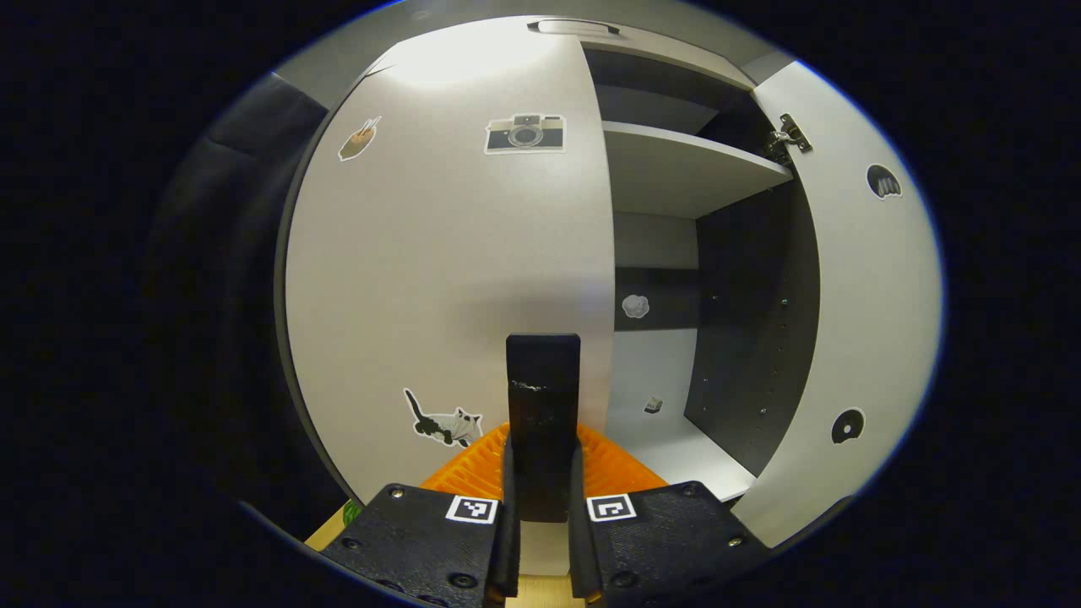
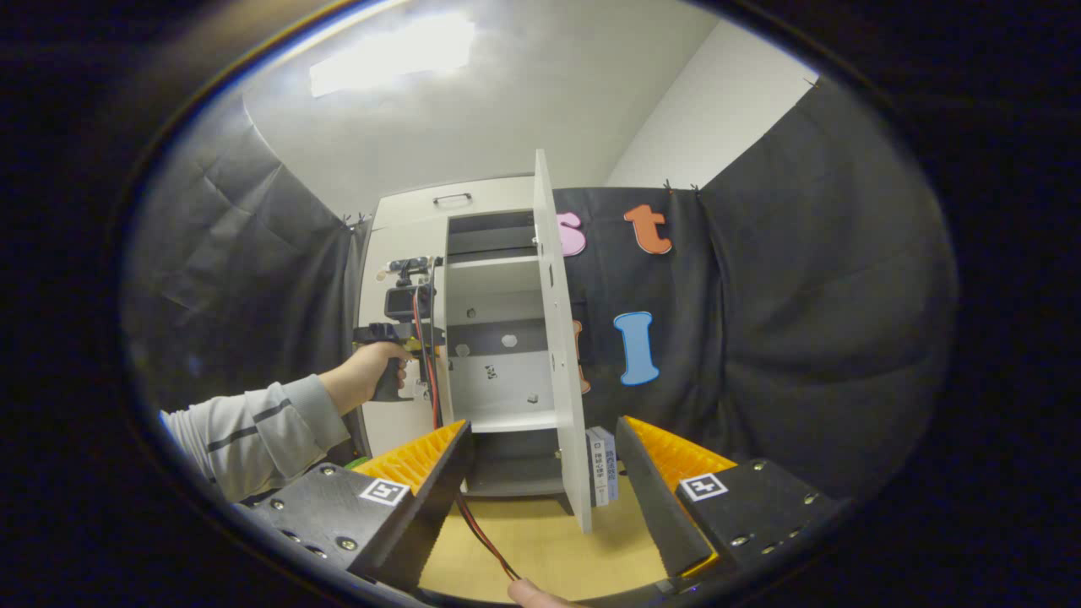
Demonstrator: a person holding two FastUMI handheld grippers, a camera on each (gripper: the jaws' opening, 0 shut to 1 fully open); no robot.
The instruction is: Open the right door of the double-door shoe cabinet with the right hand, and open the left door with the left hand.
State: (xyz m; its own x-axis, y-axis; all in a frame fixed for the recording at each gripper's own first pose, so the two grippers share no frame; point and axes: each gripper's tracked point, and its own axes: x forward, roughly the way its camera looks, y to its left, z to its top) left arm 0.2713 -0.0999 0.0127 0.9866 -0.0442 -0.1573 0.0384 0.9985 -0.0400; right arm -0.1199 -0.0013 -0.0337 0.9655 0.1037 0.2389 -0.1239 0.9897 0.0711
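Left gripper view: the left gripper (image 1: 543, 405) has its jaws closed to a narrow slot at the free edge of the left door (image 1: 448, 270), which lies flush and unopened; whether they pinch it I cannot tell. The right door (image 1: 853, 321) stands swung wide. To open cleanly, grip the edge, then pull in an arc about the hinge

Right gripper view: the right gripper (image 2: 540, 481) hangs back over the counter (image 2: 549, 549), jaws spread wide and empty

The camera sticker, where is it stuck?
In the left gripper view, the camera sticker sits high on the closed left door, near its right edge, beside the open compartment's shelf.
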